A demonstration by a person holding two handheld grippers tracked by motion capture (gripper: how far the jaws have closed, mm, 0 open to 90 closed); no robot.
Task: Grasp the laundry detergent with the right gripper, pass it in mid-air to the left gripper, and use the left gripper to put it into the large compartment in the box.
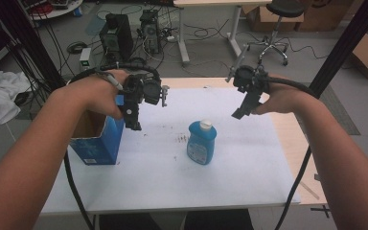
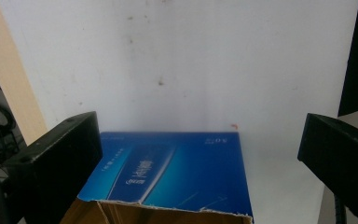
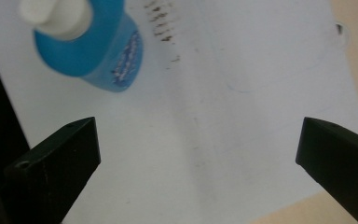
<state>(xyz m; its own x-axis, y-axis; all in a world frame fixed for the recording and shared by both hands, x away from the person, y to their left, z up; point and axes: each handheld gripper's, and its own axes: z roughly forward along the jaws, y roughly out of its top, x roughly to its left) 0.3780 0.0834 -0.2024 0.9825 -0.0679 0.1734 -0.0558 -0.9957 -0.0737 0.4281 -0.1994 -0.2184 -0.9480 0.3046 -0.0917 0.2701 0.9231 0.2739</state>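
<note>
Two hand-held grippers hang above the desk (image 1: 249, 182) in the high view: the left hand-held gripper (image 1: 133, 122) over the open blue box (image 1: 98, 143), the right hand-held gripper (image 1: 238, 114) up beside the blue bottle (image 1: 201, 142), which stands mid-desk with its white cap (image 1: 206, 125) on. Left gripper view now: jaws spread wide, nothing between them, the blue box (image 2: 168, 172) right below. Right gripper view: jaws parted and empty too, the bottle (image 3: 93, 51) at upper left, clear of them.

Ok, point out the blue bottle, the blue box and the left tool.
blue bottle (image 1: 201, 143), high view, on its label.
blue box (image 1: 99, 145), high view, on its front wall.
left tool (image 1: 133, 117), high view, between its tips.
</note>
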